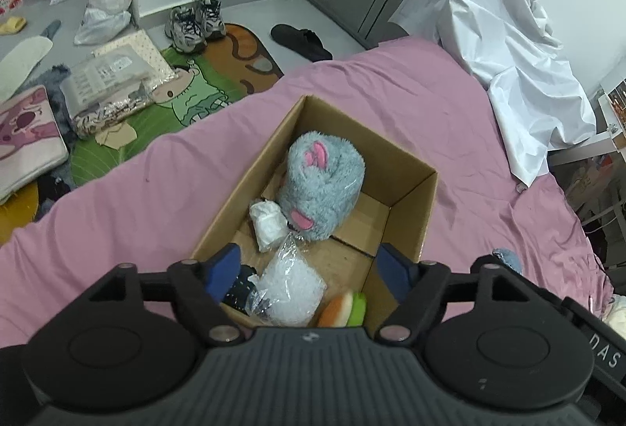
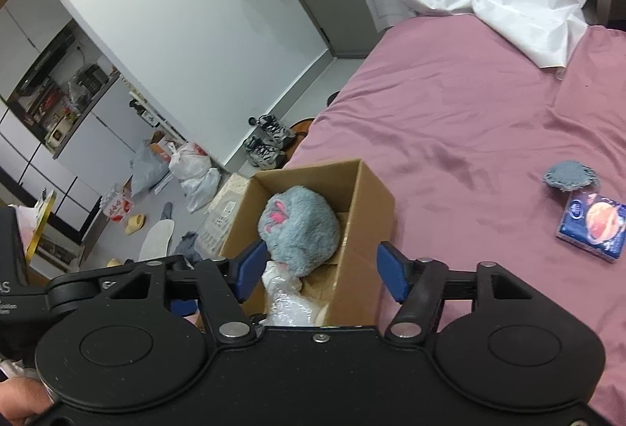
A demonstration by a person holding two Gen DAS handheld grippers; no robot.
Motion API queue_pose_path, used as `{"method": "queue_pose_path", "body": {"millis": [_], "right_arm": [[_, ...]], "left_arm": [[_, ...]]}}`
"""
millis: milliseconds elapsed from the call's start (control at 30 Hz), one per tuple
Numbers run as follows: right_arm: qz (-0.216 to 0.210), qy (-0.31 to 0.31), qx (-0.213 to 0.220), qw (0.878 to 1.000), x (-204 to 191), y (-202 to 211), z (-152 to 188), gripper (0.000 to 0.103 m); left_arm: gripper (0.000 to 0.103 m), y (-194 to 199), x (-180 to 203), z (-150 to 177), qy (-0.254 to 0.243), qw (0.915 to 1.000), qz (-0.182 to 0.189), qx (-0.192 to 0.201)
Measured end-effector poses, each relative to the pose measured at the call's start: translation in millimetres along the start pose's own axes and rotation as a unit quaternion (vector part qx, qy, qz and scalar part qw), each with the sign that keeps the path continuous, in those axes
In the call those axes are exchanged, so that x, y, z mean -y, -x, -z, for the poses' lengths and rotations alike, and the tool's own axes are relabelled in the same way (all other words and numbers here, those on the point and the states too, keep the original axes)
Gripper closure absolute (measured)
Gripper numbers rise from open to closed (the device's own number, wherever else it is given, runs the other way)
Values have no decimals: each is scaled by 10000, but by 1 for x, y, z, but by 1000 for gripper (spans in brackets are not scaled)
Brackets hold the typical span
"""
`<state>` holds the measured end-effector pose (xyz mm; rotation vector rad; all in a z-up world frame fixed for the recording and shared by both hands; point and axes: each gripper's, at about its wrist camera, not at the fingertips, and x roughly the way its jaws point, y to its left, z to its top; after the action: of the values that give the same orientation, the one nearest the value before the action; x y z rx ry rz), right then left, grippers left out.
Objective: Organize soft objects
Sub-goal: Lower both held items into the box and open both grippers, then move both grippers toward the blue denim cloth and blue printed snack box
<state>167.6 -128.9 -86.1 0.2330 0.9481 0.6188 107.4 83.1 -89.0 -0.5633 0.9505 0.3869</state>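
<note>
Ahead of left hand-held gripper (image 1: 309, 271): grey plush (image 1: 319, 187) inside box (image 1: 411, 191).

My left gripper (image 1: 309, 269) hangs pointing downward, its blue fingers (image 1: 223, 267) spread wide with nothing between them. My right gripper (image 2: 317, 269) is tilted forward, fingers (image 2: 391, 271) equally wide apart and empty. My bare hand (image 2: 19, 398) grips its handle.

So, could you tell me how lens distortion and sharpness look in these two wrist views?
Left wrist view: strong fisheye bending, dark corners, cardboard box and grey plush toy sharp. Right wrist view: wall lines curve, scene tilts, bedsheet evenly lit, without harsh glare.
</note>
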Motion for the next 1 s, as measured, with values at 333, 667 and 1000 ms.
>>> {"method": "queue_pose_path", "body": {"millis": [333, 667, 1000], "right_arm": [[411, 197, 95, 9989, 29, 28, -17, 10], [669, -80, 282, 9973, 72, 51, -30, 4], [856, -334, 465, 9947, 107, 67, -39, 3]], "left_arm": [[12, 12, 31, -8, -159, 9999, 58, 24], [1, 15, 74, 1, -509, 9985, 98, 174], [0, 8, 119, 10, -911, 9951, 356, 119]]}}
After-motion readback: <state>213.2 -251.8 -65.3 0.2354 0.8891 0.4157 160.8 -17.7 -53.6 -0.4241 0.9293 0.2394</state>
